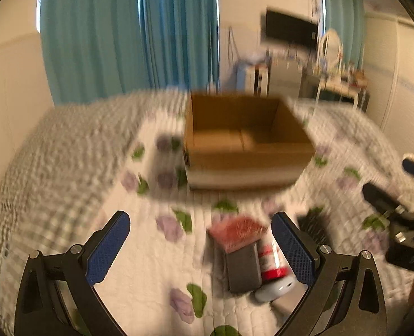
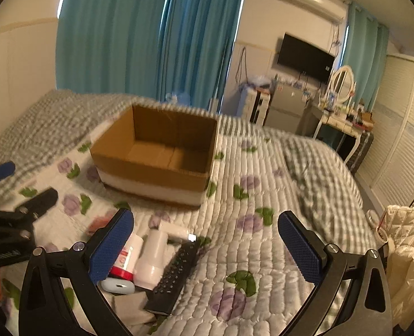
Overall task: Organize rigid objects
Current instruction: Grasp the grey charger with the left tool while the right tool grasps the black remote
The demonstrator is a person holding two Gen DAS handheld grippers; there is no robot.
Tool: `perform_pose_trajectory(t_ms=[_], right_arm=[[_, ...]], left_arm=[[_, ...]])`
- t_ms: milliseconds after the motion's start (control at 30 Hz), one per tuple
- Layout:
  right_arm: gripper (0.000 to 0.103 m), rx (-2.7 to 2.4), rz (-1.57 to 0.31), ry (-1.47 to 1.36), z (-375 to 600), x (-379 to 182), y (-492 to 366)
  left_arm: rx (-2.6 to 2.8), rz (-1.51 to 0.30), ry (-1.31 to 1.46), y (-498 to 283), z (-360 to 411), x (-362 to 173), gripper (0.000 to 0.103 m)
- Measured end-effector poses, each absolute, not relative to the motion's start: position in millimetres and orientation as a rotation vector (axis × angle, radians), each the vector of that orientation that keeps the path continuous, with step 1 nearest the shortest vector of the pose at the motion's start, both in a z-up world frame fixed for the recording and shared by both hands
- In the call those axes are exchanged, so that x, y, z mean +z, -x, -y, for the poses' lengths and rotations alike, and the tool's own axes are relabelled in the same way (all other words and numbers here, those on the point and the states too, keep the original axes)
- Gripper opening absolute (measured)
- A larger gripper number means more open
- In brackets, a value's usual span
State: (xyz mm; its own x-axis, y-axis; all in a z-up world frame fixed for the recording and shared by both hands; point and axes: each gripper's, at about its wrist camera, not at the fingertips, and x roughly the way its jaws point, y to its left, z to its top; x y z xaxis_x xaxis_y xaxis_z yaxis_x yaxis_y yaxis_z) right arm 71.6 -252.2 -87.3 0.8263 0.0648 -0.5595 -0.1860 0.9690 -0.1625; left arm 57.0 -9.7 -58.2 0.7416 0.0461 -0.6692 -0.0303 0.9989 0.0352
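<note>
An open, empty cardboard box [image 1: 246,140] [image 2: 156,156] stands on the floral quilt. A pile of small items lies in front of it: a red-topped grey box [image 1: 239,249], a red-and-white bottle [image 1: 272,260] [image 2: 125,260], a pale blue case [image 1: 274,289] [image 2: 117,285], a white bottle [image 2: 151,257] and a black remote [image 2: 176,274]. My left gripper [image 1: 200,229] is open and empty above the pile; it also shows in the right wrist view [image 2: 25,187]. My right gripper [image 2: 207,232] is open and empty; it also shows in the left wrist view [image 1: 394,179].
The bed carries a floral quilt [image 2: 263,252] and a grey checked blanket [image 2: 47,123]. Blue curtains [image 2: 151,33] hang behind. A dressing table with a mirror [image 2: 341,84] and a wall TV [image 2: 305,56] stand at the far right. A cream jacket [image 2: 406,240] lies beside the bed.
</note>
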Motion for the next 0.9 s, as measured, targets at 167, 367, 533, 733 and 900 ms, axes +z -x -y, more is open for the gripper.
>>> perform_pose_trajectory(t_ms=[167, 367, 533, 733, 900], right_arm=[[0.103, 0.155, -0.719, 0.215, 254.7, -121.5, -101.1], [0.103, 0.170, -0.805, 0.212, 254.7, -142.2, -116.7], [0.103, 0.176, -0.832, 0.222, 252.1, -146.3, -119.4], [0.103, 0.164, -0.848, 0.242, 248.5, -149.5, -121.2], [0.103, 0.161, -0.845, 0.257, 246.2, -148.3, -119.2]], left_arm=[[0.012, -0.941, -0.080, -79.8, 26.8, -115.2, 0.092], [-0.042, -1.010, -0.103, -81.2, 38.0, -136.2, 0.082], [-0.087, -1.059, -0.098, -88.0, 45.6, -146.8, 0.066], [-0.116, -1.089, -0.075, -95.5, 49.5, -150.4, 0.047], [-0.132, -1.076, 0.016, -87.6, 33.5, -135.1, 0.045]])
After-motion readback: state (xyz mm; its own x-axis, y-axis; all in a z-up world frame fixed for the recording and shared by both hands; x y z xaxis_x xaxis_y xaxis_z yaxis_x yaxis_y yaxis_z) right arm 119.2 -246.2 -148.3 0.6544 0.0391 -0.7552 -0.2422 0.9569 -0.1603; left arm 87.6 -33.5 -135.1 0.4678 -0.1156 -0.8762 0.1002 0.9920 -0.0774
